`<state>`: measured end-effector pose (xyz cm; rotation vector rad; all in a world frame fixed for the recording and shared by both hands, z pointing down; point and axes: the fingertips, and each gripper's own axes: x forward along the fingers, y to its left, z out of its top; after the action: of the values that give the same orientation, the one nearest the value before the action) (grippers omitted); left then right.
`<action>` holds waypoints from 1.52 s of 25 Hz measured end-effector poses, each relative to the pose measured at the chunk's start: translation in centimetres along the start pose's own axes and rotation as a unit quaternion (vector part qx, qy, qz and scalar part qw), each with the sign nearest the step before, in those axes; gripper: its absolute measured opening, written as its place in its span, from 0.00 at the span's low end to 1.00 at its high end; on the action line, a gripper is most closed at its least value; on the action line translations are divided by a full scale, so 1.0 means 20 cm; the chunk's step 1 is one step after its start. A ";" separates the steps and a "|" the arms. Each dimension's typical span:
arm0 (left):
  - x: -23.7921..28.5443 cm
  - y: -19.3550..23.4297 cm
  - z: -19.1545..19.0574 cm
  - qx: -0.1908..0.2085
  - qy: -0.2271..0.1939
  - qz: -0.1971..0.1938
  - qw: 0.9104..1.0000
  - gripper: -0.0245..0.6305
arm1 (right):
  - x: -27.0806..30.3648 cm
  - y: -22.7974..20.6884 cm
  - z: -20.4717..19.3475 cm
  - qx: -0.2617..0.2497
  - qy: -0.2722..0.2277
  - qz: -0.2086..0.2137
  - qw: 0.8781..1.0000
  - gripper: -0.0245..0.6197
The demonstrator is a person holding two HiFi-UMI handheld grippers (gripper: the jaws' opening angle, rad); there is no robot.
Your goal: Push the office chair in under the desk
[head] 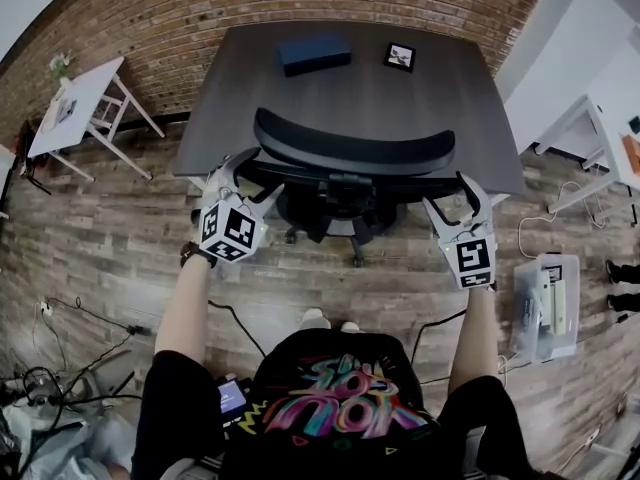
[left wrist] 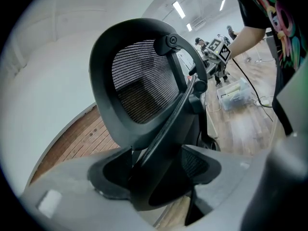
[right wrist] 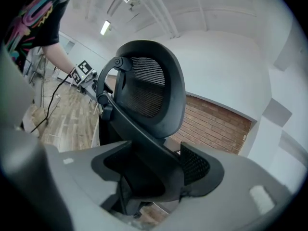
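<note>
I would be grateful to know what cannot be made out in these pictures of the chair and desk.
Office chair seat: head view, hidden beneath its backrest and the desk top.
Desk legs: head view, covered by the desk top.
Small frame's picture: head view, too small to read.

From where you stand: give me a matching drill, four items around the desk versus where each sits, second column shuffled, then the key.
Items:
1. blue box
2. framed picture
3. white side table
4. plastic bin

Places:
A. on the floor, right side
B. on the desk, far edge, right of centre
C. by the brick wall, left side
D. on the desk, far edge, left of centre

Pairs: 1-D, 2-B, 3-C, 4-A
</note>
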<state>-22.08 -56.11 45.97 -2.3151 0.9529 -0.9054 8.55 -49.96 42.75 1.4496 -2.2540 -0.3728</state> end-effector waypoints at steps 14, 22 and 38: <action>-0.28 -0.09 0.06 -0.068 -0.028 0.023 0.997 0.52 | -0.20 0.17 0.04 0.056 -0.002 0.040 0.998 0.47; -0.41 -0.13 0.33 -0.153 -0.113 0.024 0.981 0.49 | -0.33 0.21 0.22 0.127 -0.066 0.028 0.989 0.41; -0.53 -0.28 0.53 -0.324 -0.172 0.036 0.930 0.28 | -0.47 0.36 0.31 0.157 -0.101 0.021 0.982 0.24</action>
<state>-17.68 -42.80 38.24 -2.8143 1.3041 -0.1259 3.06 -38.39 38.53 1.5734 -2.5954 -0.1618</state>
